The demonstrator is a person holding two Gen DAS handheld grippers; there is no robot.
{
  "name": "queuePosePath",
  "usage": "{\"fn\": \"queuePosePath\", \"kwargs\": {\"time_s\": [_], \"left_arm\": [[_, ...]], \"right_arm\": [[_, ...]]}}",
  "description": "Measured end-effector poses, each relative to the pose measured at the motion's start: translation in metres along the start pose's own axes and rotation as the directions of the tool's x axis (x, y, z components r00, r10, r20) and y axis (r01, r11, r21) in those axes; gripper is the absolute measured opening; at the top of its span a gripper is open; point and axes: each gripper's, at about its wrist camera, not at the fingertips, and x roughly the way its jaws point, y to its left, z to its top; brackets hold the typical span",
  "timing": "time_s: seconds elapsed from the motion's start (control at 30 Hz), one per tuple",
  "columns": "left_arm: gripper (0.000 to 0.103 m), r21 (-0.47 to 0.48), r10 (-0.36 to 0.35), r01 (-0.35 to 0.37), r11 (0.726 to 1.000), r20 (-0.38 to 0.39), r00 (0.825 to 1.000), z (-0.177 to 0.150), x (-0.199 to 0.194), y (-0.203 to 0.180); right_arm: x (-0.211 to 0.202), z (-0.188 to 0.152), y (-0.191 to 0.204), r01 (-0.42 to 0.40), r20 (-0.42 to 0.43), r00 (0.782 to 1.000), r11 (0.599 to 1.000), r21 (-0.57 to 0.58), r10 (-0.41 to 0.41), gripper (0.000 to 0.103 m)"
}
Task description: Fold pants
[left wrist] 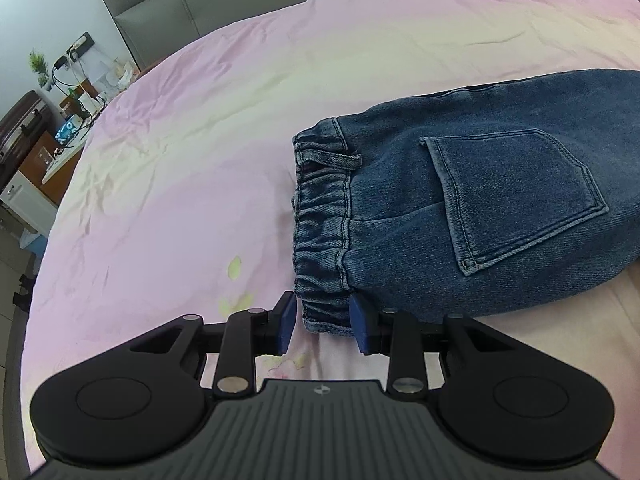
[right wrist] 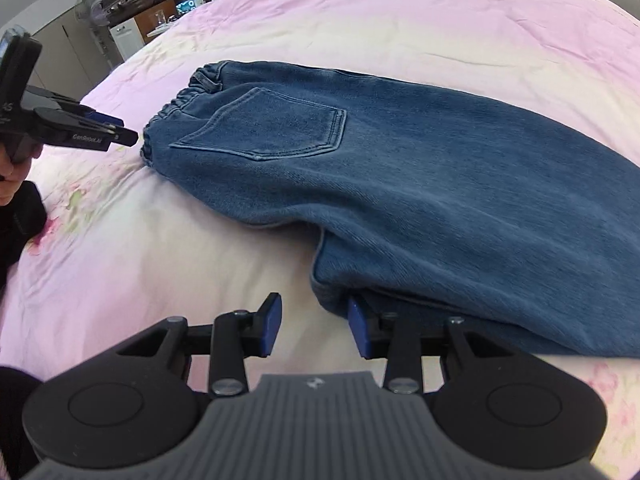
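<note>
Both jaws stand apart, unclamped: left hand-held gripper (left wrist: 323,326) straddles the waistband (left wrist: 320,236) corner, right hand-held gripper (right wrist: 314,330) at the jeans (right wrist: 440,184) fold, 6 o'clock — bite deep, lift evenly.

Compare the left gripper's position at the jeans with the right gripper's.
The left gripper straddles the elastic waistband corner; the right gripper sits at the crotch bend, beside the denim. Cloth lies between the left fingers; bedsheet shows between the right fingers. Both stand open, angled down at the jeans.

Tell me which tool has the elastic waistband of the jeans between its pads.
The left tool: its blue pads flank the waistband corner. The right tool sits at the folded jeans' side edge, nothing between its pads.
</note>
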Motion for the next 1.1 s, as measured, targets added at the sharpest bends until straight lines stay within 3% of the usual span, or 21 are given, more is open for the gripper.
{"fn": "queuePosePath", "kwargs": {"time_s": [0.07,0.1,0.13,0.17,0.2,0.23,0.3,0.43,0.53,0.67,0.77,0.8,0.9,1.1], "left_arm": [[0.031,-0.007,-0.012,0.012,1.000,-0.011,1.000,0.001,0.010,0.002],[0.027,-0.005,-0.015,0.015,1.000,-0.013,1.000,0.002,0.014,0.003],[0.024,0.001,-0.008,0.008,1.000,-0.013,1.000,0.003,0.017,0.004],[0.009,0.014,0.018,-0.018,1.000,-0.018,1.000,0.005,0.021,0.004],[0.002,0.037,0.075,-0.074,0.997,-0.029,0.997,0.006,0.026,0.004],[0.001,0.053,0.115,-0.113,0.992,-0.042,0.992,0.007,0.032,0.006],[0.000,0.029,0.123,-0.121,0.992,-0.084,0.989,0.010,0.045,0.017],[0.000,0.004,0.102,-0.102,0.995,-0.104,0.989,0.007,0.054,0.026],[0.000,0.018,0.102,-0.101,0.995,-0.089,0.991,0.004,0.043,0.024],[0.001,0.042,0.078,-0.076,0.996,-0.047,0.996,0.003,0.019,0.019],[0.001,0.026,0.022,-0.022,0.999,0.002,1.000,0.006,0.000,0.015],[0.002,0.022,-0.002,0.002,1.000,0.019,1.000,0.007,-0.006,0.013],[0.006,0.059,-0.066,0.062,0.996,0.074,0.995,0.016,-0.016,-0.003],[0.007,0.052,-0.077,0.072,0.996,0.091,0.993,0.045,0.014,-0.023]], "right_arm": [[0.012,0.007,-0.001,0.039,0.003,0.999,0.999,0.021,-0.039,0.028],[0.015,0.009,-0.003,0.055,-0.003,0.999,0.998,0.036,-0.055,0.014],[0.015,0.011,-0.004,0.048,-0.009,0.999,0.998,0.041,-0.048,0.014],[0.011,0.012,-0.005,0.038,-0.015,0.999,0.999,0.036,-0.037,0.012],[0.001,0.011,-0.004,0.023,-0.022,0.999,1.000,0.010,-0.023,0.011],[-0.007,0.010,0.000,0.010,-0.027,1.000,0.999,-0.034,-0.011,0.011],[-0.020,0.002,0.008,-0.006,-0.054,0.999,0.988,-0.156,-0.002,0.010],[0.001,-0.034,0.034,0.010,-0.137,0.988,0.901,-0.434,-0.077,0.009],[0.021,-0.061,0.043,0.059,-0.090,0.988,0.844,-0.534,-0.126,0.010],[0.015,-0.071,0.045,0.096,-0.028,0.991,0.847,-0.523,-0.130,0.011],[-0.002,-0.068,0.037,0.066,-0.054,0.993,0.883,-0.465,-0.103,0.016],[-0.010,-0.067,0.034,0.056,-0.061,0.994,0.887,-0.459,-0.094,0.023],[-0.036,-0.065,0.018,0.068,-0.058,0.993,0.894,-0.444,-0.105,0.030],[-0.067,-0.032,-0.048,0.171,-0.045,0.980,0.940,-0.297,-0.192,0.030]]}}
